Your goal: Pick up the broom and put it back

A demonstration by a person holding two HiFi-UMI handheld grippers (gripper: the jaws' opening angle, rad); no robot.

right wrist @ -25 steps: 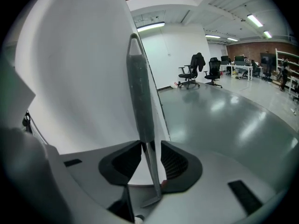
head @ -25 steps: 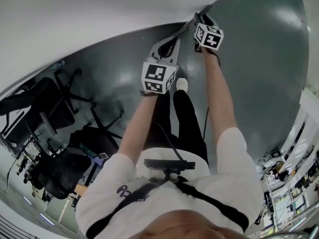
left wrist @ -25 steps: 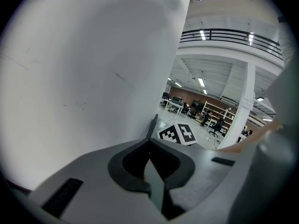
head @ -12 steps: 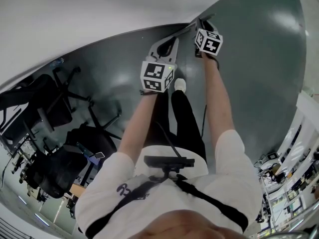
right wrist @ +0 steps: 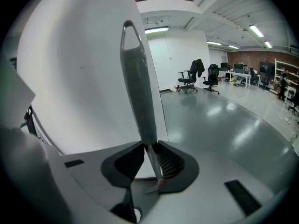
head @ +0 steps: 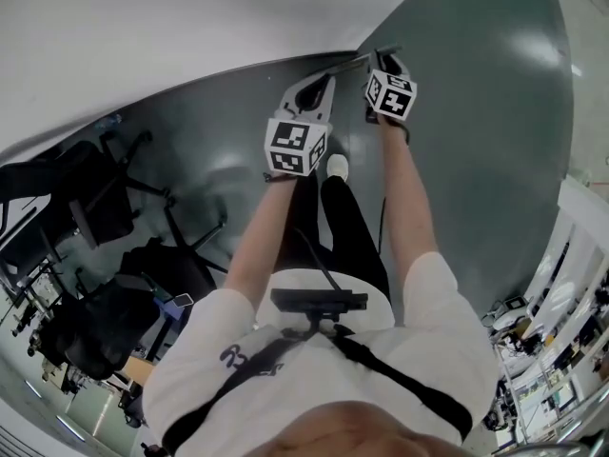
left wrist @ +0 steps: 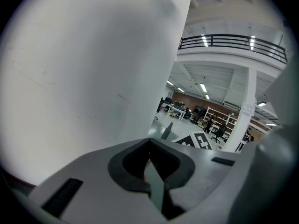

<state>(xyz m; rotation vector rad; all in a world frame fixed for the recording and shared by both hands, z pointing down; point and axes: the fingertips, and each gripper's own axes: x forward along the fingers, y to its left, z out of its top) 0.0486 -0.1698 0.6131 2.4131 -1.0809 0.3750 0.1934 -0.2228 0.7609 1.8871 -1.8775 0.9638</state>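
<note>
A white wall [head: 143, 27] fills the left of both gripper views and meets the dark glossy floor [head: 495, 112], which lies open to the right. Office chairs [head: 105, 208] stand well apart, behind the person. The broom [right wrist: 138, 78] sits close beside that wall, its grey handle with the looped end reaching out from the right gripper [right wrist: 148, 150], whose jaws pinch the shaft. The left gripper [left wrist: 148, 164] hangs just beside it, jaws pressed together on nothing. The likely trouble is the grip — a single pinch on a long smooth shaft could let it swing or slip, and the looped end could knock the wall. Free room lies on the floor side.
</note>
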